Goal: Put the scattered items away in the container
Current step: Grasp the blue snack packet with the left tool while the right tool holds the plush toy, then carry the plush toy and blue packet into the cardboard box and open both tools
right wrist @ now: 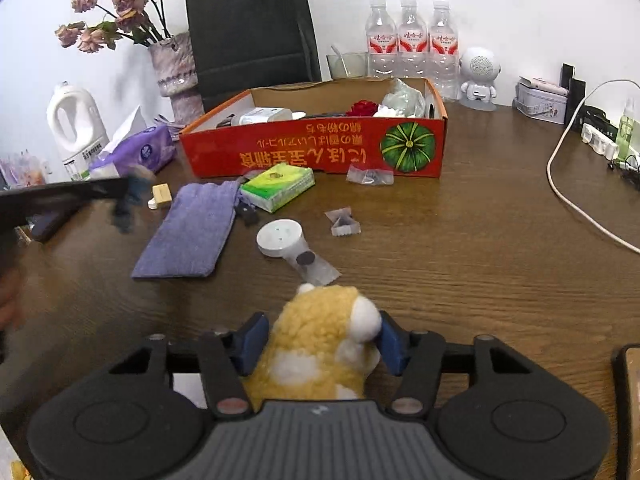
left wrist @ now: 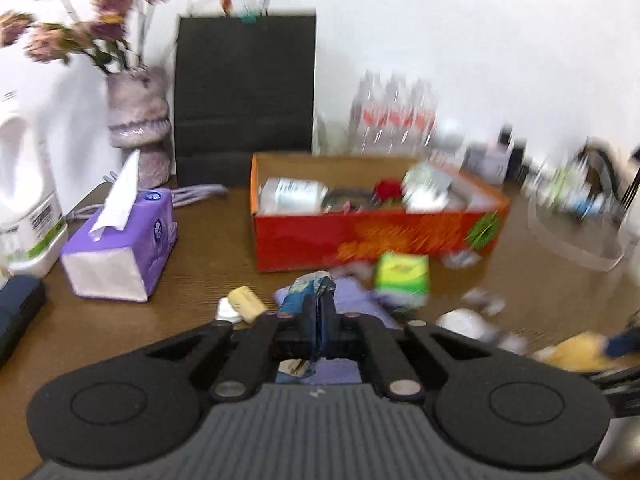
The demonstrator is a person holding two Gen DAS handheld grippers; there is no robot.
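Note:
The red cardboard box stands at the back of the brown table, holding several items; it also shows in the left wrist view. My left gripper is shut on a small blue packet, held above a purple cloth pouch; it shows blurred in the right wrist view. My right gripper is shut on a yellow plush toy, low over the near table. Loose before the box: a green tissue pack, a white round disc, a cream eraser, small grey packets.
A purple tissue box, white jug, flower vase and black paper bag stand at back left. Three water bottles, a white robot figure, a tin and a white cable are right.

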